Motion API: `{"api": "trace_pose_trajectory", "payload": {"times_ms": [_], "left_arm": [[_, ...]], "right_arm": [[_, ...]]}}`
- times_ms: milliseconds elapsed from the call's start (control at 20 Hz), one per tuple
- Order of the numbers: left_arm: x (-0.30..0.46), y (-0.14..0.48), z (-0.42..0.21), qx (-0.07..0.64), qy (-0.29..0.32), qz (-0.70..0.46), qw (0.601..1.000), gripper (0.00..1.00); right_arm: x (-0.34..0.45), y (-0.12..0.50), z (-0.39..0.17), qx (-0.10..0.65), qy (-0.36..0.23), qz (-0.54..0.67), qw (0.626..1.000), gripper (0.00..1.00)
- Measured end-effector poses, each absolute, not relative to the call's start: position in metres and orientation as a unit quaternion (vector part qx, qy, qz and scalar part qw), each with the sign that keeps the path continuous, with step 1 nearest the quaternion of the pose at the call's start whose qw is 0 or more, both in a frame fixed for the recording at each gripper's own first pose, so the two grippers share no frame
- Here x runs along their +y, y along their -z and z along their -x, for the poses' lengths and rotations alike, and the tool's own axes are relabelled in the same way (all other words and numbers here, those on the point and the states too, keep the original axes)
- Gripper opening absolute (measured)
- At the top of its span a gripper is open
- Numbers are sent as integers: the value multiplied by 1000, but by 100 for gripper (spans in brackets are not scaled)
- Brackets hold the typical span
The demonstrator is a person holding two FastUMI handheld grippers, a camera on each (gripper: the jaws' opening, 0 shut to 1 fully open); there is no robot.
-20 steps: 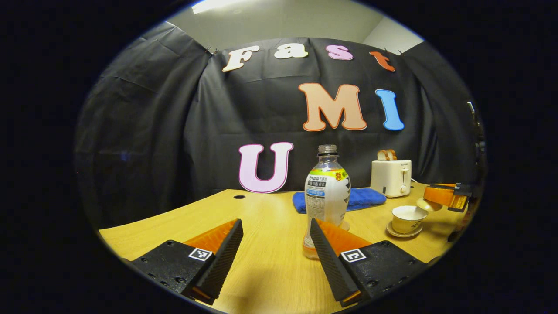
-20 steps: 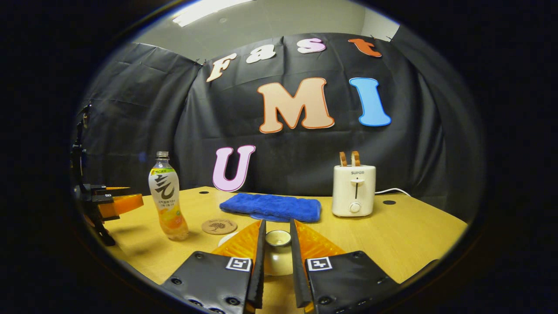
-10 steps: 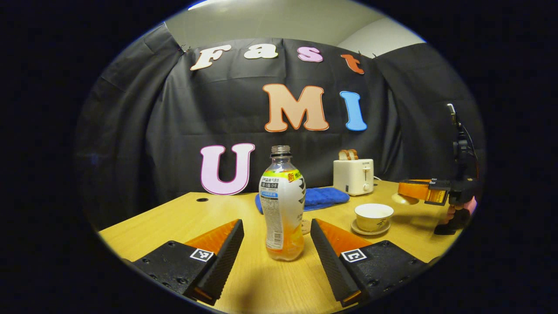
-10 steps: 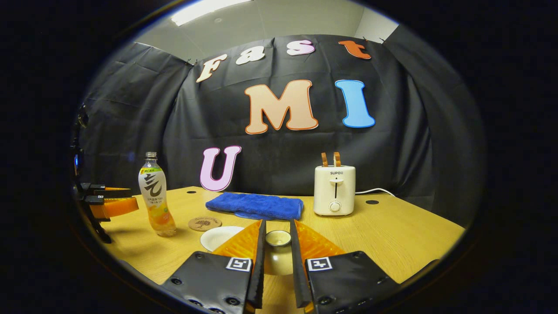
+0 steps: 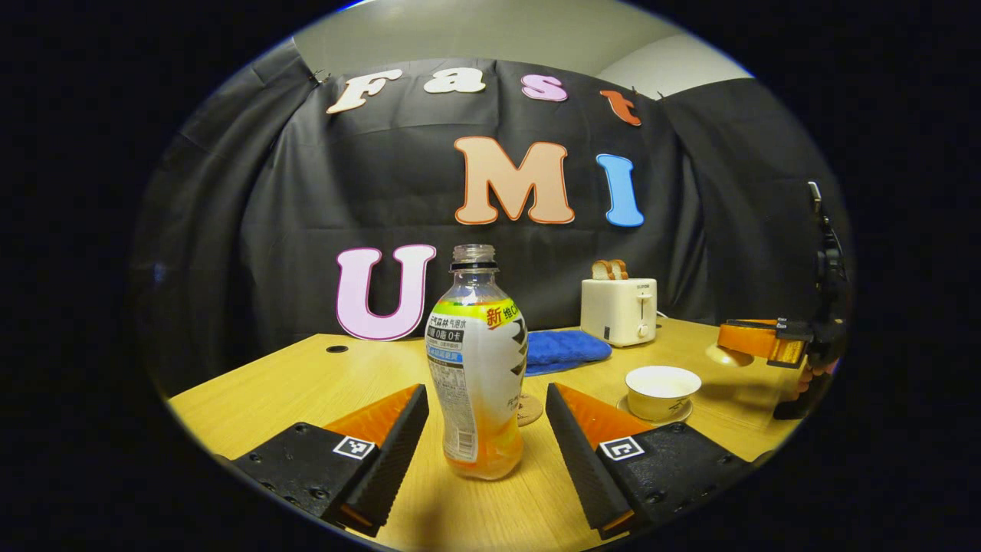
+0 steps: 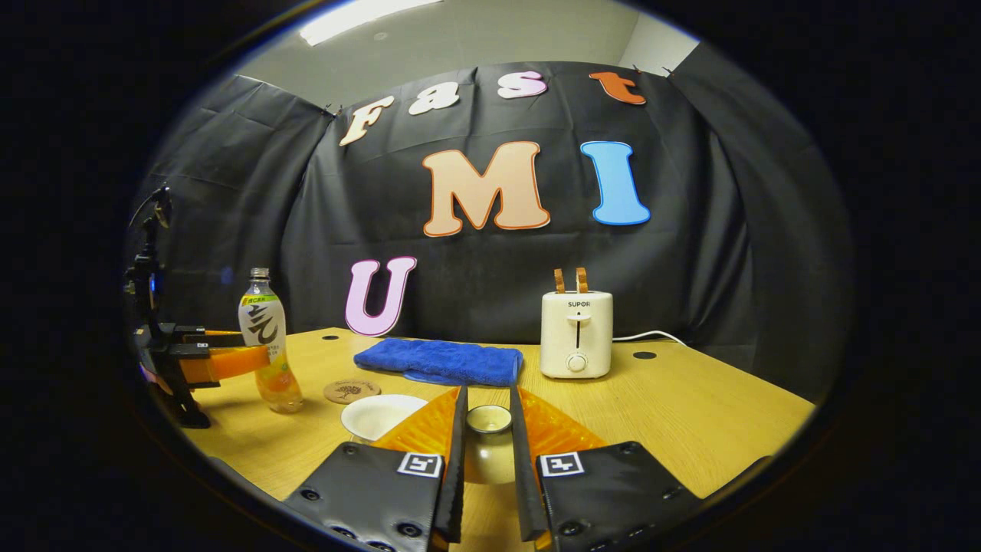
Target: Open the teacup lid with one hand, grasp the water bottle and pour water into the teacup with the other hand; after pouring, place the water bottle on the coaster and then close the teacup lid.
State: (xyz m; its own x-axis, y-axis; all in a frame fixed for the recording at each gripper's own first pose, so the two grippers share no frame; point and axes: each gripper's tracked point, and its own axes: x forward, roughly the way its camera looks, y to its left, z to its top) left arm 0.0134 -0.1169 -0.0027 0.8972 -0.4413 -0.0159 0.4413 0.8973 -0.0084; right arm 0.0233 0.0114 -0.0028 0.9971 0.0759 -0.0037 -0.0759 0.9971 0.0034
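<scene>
An uncapped water bottle [image 5: 475,368] with a little orange liquid stands upright on the table. It sits between the two fingers of my left gripper [image 5: 485,395], which is open with gaps on both sides. The open teacup [image 5: 663,382] rests on its saucer to the right, and the round coaster [image 5: 529,410] lies just behind the bottle. My right gripper [image 6: 487,405] is shut on the knob of the teacup lid [image 6: 488,441] and holds it above the table, right of the teacup [image 6: 381,415]. Farther left are the coaster [image 6: 351,391] and the bottle [image 6: 264,337].
A folded blue towel [image 6: 438,362] lies at the back of the wooden table [image 6: 690,414]. A white toaster [image 6: 576,333] with two slices stands beside it, its cord trailing right. A hand holds the right gripper [image 5: 759,341] at the far right.
My left gripper has moved forward and turned, so the bottle now stands between its open fingers. The right gripper has carried the lid a little right of the cup.
</scene>
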Motion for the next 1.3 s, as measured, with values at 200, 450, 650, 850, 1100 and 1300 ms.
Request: {"api": "trace_pose_trajectory", "payload": {"times_ms": [200, 450, 650, 850, 1100, 1300], "left_arm": [[-124, 10, -27, 28, 220, -3, 975, 90], [-132, 14, -41, 45, 217, -6, 975, 88], [-132, 17, -45, 52, 212, -15, 976, 78], [-134, 21, -47, 60, 203, -26, 977, 66], [-138, 21, -46, 61, 189, -86, 976, 60], [-139, 21, -43, 77, 164, -180, 967, 59]], "right_arm": [[11, 3, -23, 3, -39, -2, 999, 32], [10, 3, -23, 3, -40, -2, 999, 32], [8, 3, -22, 3, -38, -2, 999, 31], [0, 2, -22, 2, -33, -1, 999, 32], [-21, 1, -24, 2, -12, -1, 1000, 32], [-41, 0, -25, 1, 8, 0, 1000, 32]]}}
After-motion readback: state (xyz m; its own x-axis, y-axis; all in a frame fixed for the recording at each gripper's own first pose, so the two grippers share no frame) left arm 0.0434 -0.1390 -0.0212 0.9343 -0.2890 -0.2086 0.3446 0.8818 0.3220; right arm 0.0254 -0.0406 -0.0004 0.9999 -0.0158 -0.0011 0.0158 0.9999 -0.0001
